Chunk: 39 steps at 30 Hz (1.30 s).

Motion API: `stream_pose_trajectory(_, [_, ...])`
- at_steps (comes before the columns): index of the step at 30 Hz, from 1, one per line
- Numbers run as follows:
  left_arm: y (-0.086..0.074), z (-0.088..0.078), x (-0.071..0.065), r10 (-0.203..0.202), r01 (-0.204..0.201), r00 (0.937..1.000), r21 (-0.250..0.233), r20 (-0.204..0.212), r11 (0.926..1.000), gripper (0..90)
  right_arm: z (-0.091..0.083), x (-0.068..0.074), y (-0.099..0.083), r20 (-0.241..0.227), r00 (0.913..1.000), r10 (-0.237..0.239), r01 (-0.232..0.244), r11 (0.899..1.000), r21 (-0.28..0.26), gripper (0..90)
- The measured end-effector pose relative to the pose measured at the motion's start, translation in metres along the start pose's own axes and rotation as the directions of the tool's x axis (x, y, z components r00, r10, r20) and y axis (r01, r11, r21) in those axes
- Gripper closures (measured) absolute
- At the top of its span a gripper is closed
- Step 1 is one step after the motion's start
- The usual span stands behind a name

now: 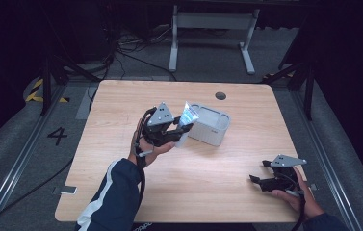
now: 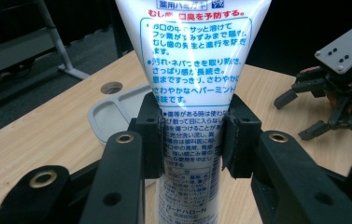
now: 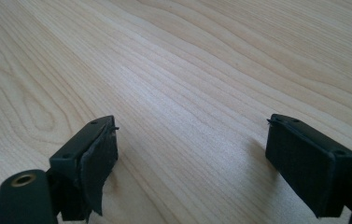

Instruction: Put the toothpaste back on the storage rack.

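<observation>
While the white tube [image 2: 190,93] is up in the air near the grey tray [image 1: 210,124], the left gripper [image 2: 191,140] squeezes it on both sides. Below is the wooden table [image 1: 184,192]. Far off, the right gripper [image 3: 192,158] sits low over the wood with its jaws wide apart.

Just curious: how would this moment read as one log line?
left gripper: shut on toothpaste tube | right gripper: open, over table | grey tray: beside tube
</observation>
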<state>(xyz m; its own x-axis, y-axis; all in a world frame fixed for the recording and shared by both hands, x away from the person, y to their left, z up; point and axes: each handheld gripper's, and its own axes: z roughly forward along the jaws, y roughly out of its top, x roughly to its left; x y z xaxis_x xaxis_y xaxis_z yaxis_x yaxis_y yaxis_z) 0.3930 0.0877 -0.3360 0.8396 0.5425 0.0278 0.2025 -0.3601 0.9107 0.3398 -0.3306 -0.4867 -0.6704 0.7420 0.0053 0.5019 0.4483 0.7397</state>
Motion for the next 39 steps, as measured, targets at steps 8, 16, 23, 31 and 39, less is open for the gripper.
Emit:
stream_pose_trajectory(8, [0.005,0.007,0.003,-0.017,0.017,0.9998,-0.03,-0.007,0.9994,65.5,0.0,0.0,0.0,0.0,1.0,0.0,0.0,1.0,0.0,17.0])
stream_pose_trajectory(16, [0.011,0.013,0.004,-0.019,0.019,0.9997,-0.06,-0.013,0.998,65.7,0.0,0.0,0.0,0.0,1.0,0.0,0.0,1.0,0.0,17.0])
stream_pose_trajectory(23, [0.015,0.02,0.005,-0.037,0.035,0.9991,-0.086,-0.02,0.9957,65.9,0.0,0.0,0.0,0.0,1.0,0.0,0.0,1.0,-0.001,17.0])
stream_pose_trajectory(31, [0.016,0.029,0.009,-0.061,0.055,0.9971,-0.116,-0.045,0.9917,66.1,0.0,0.0,0.0,0.0,1.0,0.0,0.0,1.0,-0.001,17.0])
stream_pose_trajectory(39, [0.02,0.035,0.009,-0.075,0.067,0.9961,-0.148,-0.047,0.9868,66.1,0.0,0.0,0.0,0.0,1.0,-0.001,0.001,1.0,0.0,17.0])
